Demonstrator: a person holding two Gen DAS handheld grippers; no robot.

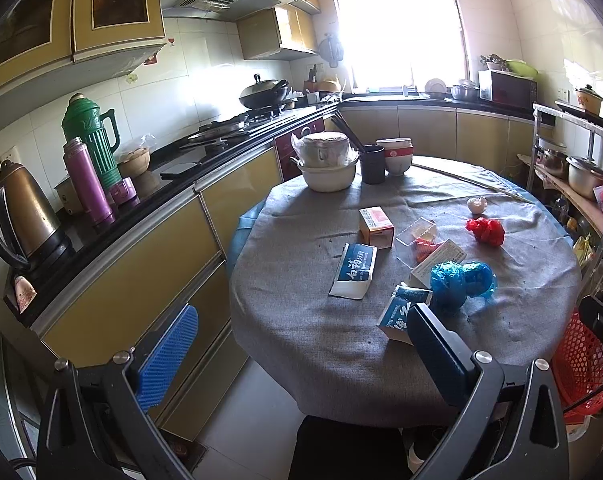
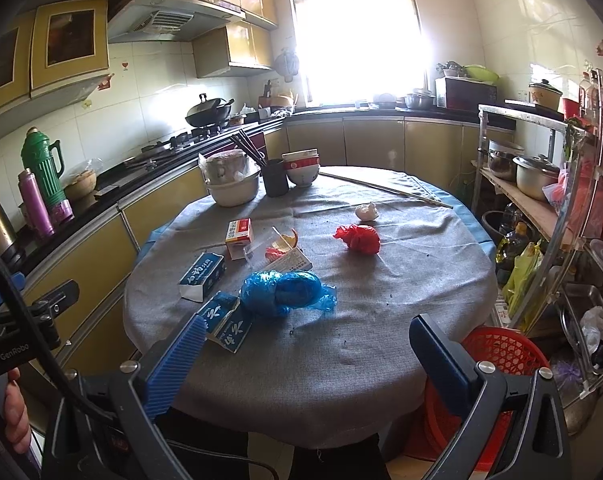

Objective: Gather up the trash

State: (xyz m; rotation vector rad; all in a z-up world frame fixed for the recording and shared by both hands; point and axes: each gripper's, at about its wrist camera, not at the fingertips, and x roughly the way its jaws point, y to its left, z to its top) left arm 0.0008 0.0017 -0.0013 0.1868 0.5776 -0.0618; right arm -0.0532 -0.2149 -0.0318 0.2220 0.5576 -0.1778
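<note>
Trash is scattered over the grey cloth of a round table [image 2: 381, 320]: a blue plastic bag [image 2: 285, 292] near the front, two blue cartons [image 2: 203, 276] [image 2: 225, 322] to its left, an orange box [image 2: 239, 236] and a clear wrapper [image 2: 279, 246] behind them, and a red bag [image 2: 359, 238] and a white crumpled wad [image 2: 366, 212] farther back. Bowls [image 2: 301, 168] and a cup of chopsticks [image 2: 275, 178] are set at the far edge, and a red basket [image 2: 505, 350] is seen beside the table on the right. Both the left gripper [image 1: 301, 364] and the right gripper [image 2: 305, 364] are held wide open above the near edge, with nothing gripped.

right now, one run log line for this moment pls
phase: start | left gripper: open, empty | right gripper: open, empty | trash on table: uncollected | red basket: beside table
</note>
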